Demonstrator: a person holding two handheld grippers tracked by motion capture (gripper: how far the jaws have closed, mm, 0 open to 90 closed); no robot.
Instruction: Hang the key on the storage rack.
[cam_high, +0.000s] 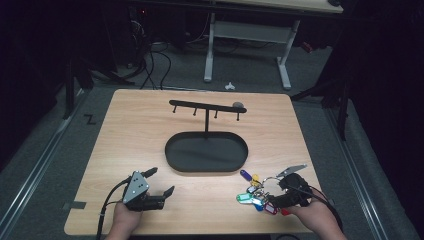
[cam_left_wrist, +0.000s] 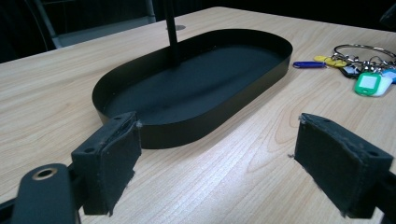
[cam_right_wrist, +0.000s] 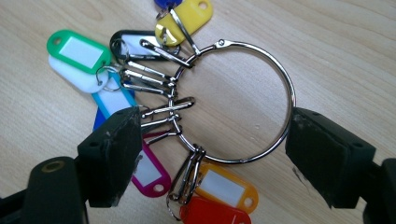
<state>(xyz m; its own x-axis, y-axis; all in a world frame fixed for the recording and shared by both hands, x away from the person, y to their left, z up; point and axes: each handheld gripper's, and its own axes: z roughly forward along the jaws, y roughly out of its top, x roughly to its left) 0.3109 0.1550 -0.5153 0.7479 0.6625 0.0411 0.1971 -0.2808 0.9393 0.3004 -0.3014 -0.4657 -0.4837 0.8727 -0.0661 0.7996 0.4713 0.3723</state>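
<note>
A large metal key ring (cam_right_wrist: 275, 74) with several coloured key tags (cam_high: 254, 195) lies flat on the wooden table near its front right. My right gripper (cam_right_wrist: 212, 154) hovers open just over the ring, one jaw on each side of it, not touching. A black oval tray (cam_high: 172, 150) with an upright post and a hook bar (cam_high: 207, 106) stands at the table's middle. My left gripper (cam_high: 161, 181) is open near the front left, its jaws pointing at the tray (cam_left_wrist: 261, 88). The key tags (cam_left_wrist: 369, 84) lie to its right.
A small grey object (cam_high: 238, 105) rests on the right end of the hook bar. A white desk frame (cam_high: 250, 37) and cables stand on the floor beyond the table. Bare wood lies between the tray and the front edge.
</note>
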